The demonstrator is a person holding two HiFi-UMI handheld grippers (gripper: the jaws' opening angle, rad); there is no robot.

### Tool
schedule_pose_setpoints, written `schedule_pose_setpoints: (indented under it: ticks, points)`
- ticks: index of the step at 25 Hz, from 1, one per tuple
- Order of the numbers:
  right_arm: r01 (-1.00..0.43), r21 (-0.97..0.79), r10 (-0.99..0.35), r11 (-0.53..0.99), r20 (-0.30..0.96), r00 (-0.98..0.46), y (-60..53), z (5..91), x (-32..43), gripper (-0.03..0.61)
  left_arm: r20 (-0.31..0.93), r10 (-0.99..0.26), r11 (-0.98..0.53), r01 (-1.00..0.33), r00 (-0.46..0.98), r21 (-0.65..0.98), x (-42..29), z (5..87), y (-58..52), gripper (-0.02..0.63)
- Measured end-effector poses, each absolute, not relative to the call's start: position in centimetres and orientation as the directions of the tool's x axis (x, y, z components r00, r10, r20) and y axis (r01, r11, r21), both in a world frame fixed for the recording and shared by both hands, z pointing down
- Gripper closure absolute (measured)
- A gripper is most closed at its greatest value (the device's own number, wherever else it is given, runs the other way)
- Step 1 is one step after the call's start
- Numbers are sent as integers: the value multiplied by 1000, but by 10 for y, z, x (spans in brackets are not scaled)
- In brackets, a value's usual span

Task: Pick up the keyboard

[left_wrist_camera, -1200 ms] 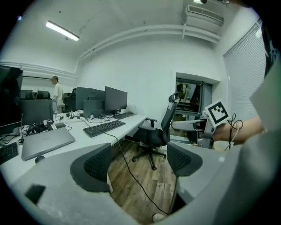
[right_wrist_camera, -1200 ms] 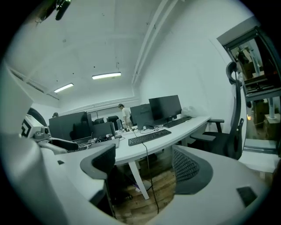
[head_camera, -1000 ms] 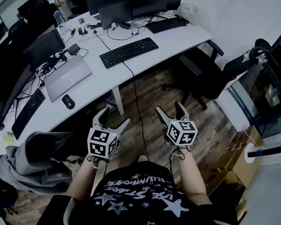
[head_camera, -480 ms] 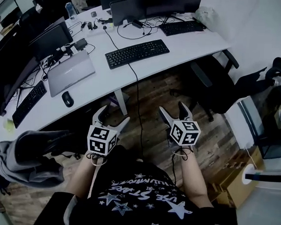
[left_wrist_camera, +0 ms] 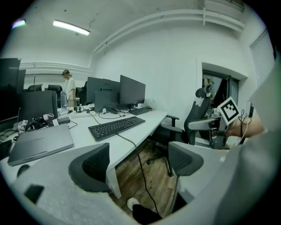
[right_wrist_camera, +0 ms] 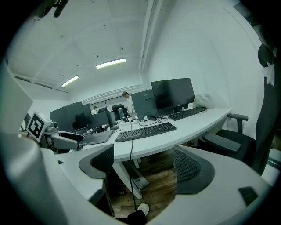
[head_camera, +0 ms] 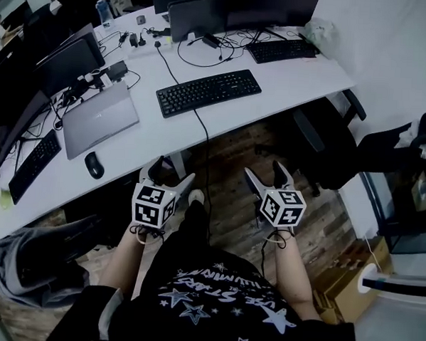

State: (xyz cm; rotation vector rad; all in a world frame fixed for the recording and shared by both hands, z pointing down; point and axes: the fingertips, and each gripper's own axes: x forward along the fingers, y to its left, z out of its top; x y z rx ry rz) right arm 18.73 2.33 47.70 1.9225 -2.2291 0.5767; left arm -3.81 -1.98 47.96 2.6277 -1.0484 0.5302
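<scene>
- The white desk (head_camera: 296,78) fills the upper half of the head view. The black keyboard (head_camera: 208,92) lies flat on it at upper centre, near the front edge and well apart from both tools.
- The keyboard looks like a long, stiff, fairly light plastic slab with loose keys on top. It is probably best taken at its two short ends, one gripper on each, with the jaws closing over the thin edge rather than on the keys.
- The left gripper (head_camera: 171,172) and right gripper (head_camera: 264,172) hang at lower centre over the person's legs. Both have their jaws wide apart and nothing in them.
- Its cable (head_camera: 205,151) drops off the desk edge to the floor and will likely tug on a lift.
- Only the head view shows the laptop (head_camera: 100,117) and mouse (head_camera: 93,165) at its left. The gripper views add the keyboard's low side profile.
</scene>
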Motion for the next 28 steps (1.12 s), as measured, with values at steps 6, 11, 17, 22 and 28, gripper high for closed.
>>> schedule_pose_setpoints:
  ticks: [6, 11, 17, 22, 28]
  points:
    - [-985, -143, -918, 97, 370, -144, -63, 468, 216, 172, 414, -592, -711, -690, 692, 135, -12, 489, -107, 201]
    - [-989, -120, -908, 91, 398, -132, -139, 462, 236, 172, 442, -578, -710, -690, 686, 143, -8, 497, -177, 201]
    - [-986, -50, -866, 162, 472, -166, -215, 474, 229, 172, 478, -563, -722, -683, 674, 111, -9, 512, -237, 201]
    - [-940, 31, -773, 340, 578, -261, -259, 490, 203, 152, 504, -540, -743, -663, 674, 90, -9, 520, -270, 201]
    - [-841, 126, -654, 526, 692, -306, -298, 501, 198, 124, 514, -532, -749, -657, 673, 84, -16, 529, -296, 201]
